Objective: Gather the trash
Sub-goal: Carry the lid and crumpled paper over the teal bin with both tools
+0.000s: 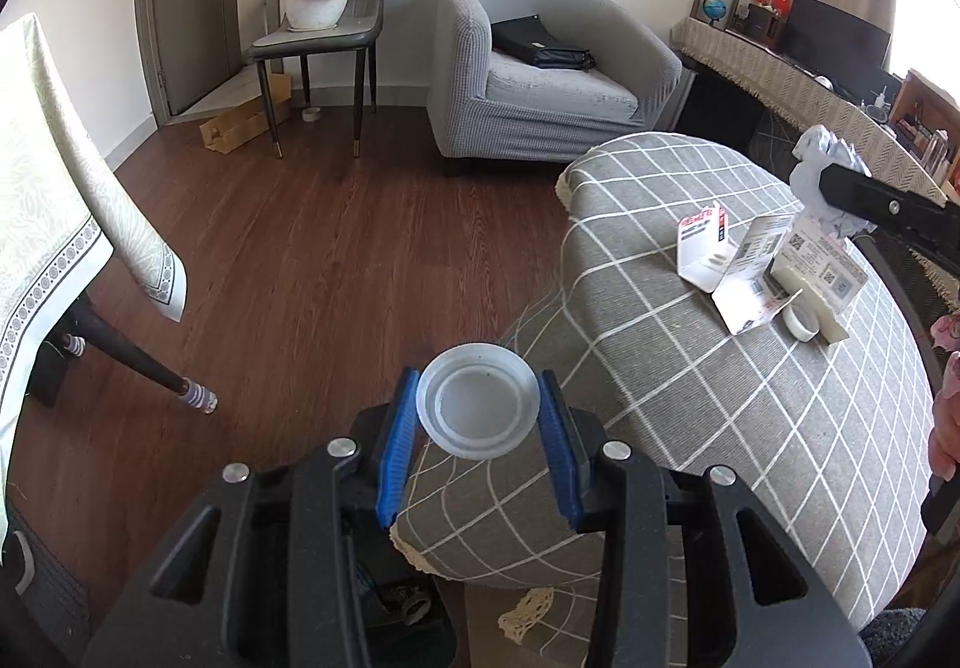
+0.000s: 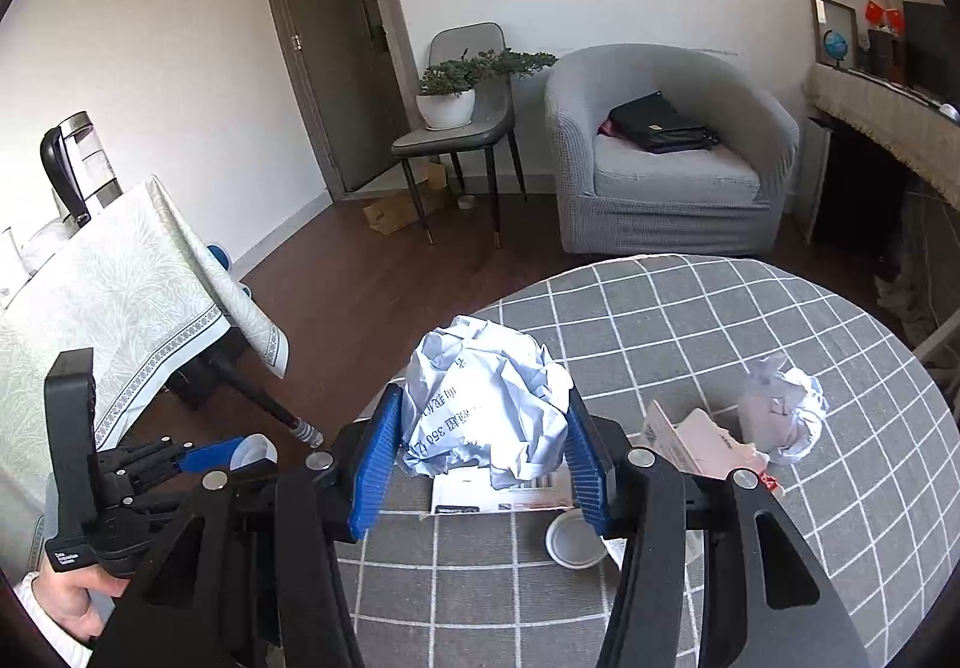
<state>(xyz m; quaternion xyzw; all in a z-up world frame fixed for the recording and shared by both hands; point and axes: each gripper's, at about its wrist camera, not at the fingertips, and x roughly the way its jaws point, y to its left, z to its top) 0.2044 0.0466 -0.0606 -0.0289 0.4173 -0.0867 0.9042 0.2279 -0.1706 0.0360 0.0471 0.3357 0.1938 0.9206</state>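
2 handheld grippers carry trash above a round table draped in grey checked cloth (image 2: 750, 308). Between its blue pads, the left gripper (image 1: 477, 416) clamps a translucent plastic lid (image 1: 477, 407), held open side up over the table's near edge, with dark wood floor (image 1: 312, 248) showing beyond. The right gripper (image 2: 480, 446) is closed on a crumpled ball of pale blue printed paper (image 2: 486, 404), which bulges up and out past its fingertips.

Below the paper ball, on the cloth, lie a flattened white carton (image 2: 498, 494) and, just beside it, a small white round cap (image 2: 573, 542), partly hidden by the right finger. To the right sit a pinkish opened box (image 2: 702, 443) and, touching it, a second crumpled wad of white paper (image 2: 780, 416). In the left wrist view the same cartons (image 1: 705, 242) stand open near the table's far side.

A person's hand (image 2: 66, 602) in a white sleeve grips the left tool's handle at the lower left of the right wrist view. Across the floor stand a grey armchair (image 2: 672, 152) with a black bag (image 2: 657, 128) on its seat, a grey chair (image 2: 462, 128) bearing a potted plant (image 2: 450, 92), and a table under a pale patterned cloth (image 2: 120, 284) with a kettle (image 2: 78, 164) on it.
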